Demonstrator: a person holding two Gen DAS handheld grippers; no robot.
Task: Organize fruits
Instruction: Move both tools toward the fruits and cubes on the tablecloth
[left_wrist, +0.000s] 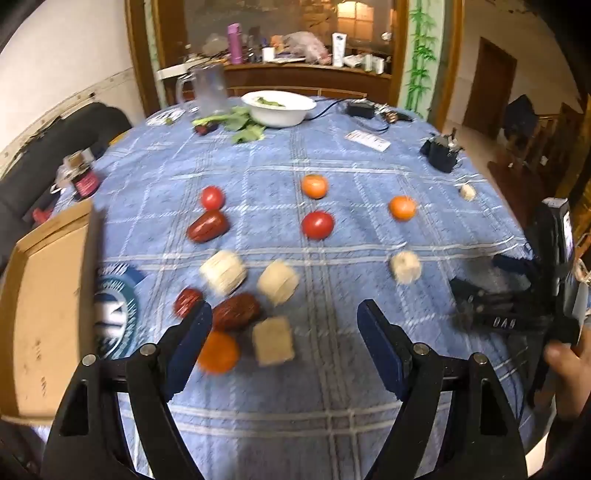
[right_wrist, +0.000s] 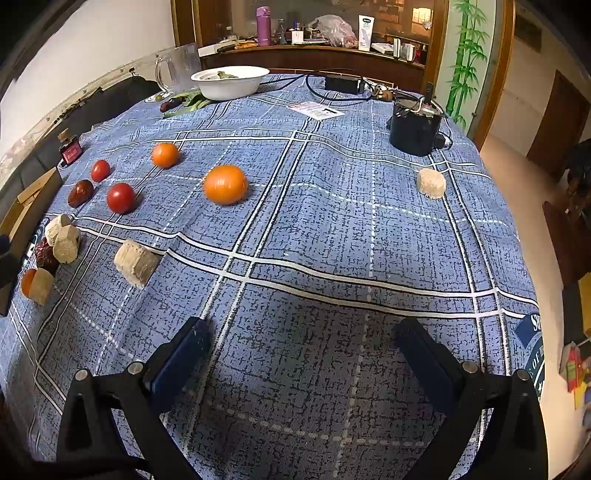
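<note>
Currently the left gripper hangs spread and empty over a crowded cluster: red dates, a tangerine and pale corn pieces touching. Risk: closing there nudges neighbours. Further right, the right gripper is likewise spread and empty above bare tablecloth; round fruit could roll.

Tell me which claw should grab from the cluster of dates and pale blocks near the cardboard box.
Left. The left claw is open right above that cluster, its left finger beside a red date. The right claw is open over bare tablecloth, far from the cluster.
</note>
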